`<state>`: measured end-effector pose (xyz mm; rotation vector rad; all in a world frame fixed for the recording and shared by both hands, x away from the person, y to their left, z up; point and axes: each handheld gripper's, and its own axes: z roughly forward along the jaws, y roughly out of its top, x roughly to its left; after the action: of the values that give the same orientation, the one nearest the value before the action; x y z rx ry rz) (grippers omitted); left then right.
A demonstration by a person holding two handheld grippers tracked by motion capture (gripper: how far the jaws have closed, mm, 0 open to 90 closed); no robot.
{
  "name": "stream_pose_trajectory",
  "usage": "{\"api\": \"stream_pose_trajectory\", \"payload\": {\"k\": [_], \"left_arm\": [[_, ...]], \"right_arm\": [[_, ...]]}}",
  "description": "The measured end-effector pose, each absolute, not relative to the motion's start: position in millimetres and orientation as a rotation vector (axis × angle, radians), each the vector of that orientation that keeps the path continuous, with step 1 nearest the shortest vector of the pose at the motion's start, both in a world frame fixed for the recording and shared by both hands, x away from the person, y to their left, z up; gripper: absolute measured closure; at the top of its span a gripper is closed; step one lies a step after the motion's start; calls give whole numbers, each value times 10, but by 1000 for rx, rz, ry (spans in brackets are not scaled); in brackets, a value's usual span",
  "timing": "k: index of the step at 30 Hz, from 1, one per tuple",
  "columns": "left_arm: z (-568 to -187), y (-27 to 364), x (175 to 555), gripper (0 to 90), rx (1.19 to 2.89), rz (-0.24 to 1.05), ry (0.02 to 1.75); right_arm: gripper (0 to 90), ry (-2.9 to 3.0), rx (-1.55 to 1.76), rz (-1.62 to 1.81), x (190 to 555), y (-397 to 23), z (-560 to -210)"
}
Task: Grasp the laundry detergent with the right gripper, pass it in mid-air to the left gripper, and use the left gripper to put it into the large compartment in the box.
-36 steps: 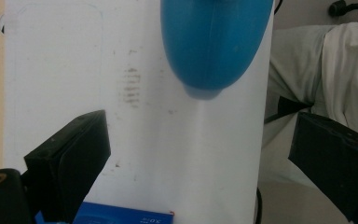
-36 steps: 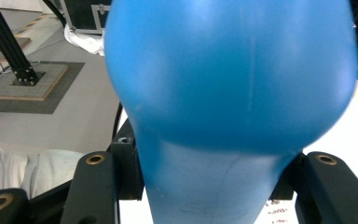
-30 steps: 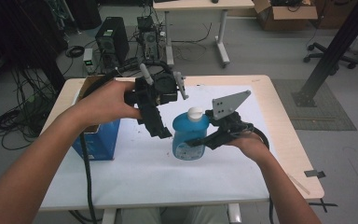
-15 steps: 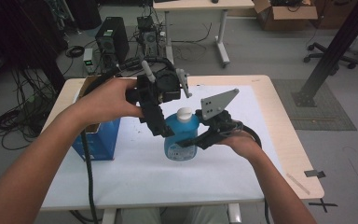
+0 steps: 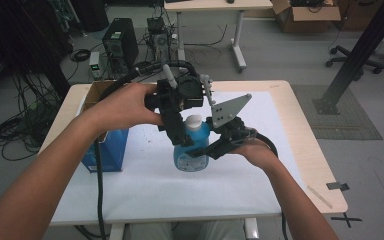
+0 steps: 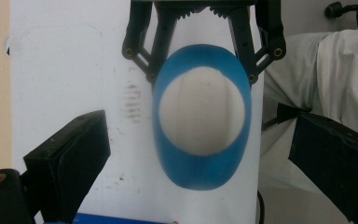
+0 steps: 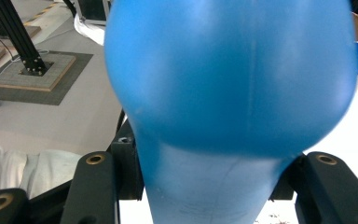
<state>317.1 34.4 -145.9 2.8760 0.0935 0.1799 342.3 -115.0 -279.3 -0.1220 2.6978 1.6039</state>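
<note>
Blue bottle [image 5: 192,150]: one, plastic, rounded shoulders, white cap [image 5: 193,120]. Upright over the white sheet [image 5: 290,145] that covers the middle of the counter [image 5: 305,110]; whether its base rests on the sheet cannot be told. Contents not visible through the opaque wall.

Right hand-held gripper [image 5: 202,151]: comes in level from the right in the high view, a grey three-cornered plate [image 5: 227,109] on top. Jaws closed on the bottle's lower body, one to each side; in the right gripper view the blue wall bulges above the grip and narrows between the two black jaws. In the left gripper view the same jaws clasp the far side of the bottle [image 6: 203,116].

Left hand-held gripper [image 5: 185,137]: held above and just behind the bottle, pointing down. In the left gripper view the cap [image 6: 201,109] lies midway between its two black jaws, which stand wide apart, well clear of cap and bottle on both sides, holding nothing.

Blue box [image 5: 105,150]: one, at the left edge of the sheet, top flaps open, brown inside. Contents hidden by the left forearm.

Floor beyond the counter: a computer tower [image 5: 121,46], loose cables [image 5: 15,131], a second desk [image 5: 205,6], a cardboard carton [image 5: 305,10].
</note>
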Motion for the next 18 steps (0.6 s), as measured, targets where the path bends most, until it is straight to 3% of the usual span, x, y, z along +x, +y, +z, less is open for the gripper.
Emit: {"api": "stream_pose_trajectory", "payload": {"k": [18], "left_arm": [[-1667, 256, 3247, 73, 2903, 138, 87]], "right_arm": [[443, 2699, -123, 1599, 3414, -1136, -2768]]}}
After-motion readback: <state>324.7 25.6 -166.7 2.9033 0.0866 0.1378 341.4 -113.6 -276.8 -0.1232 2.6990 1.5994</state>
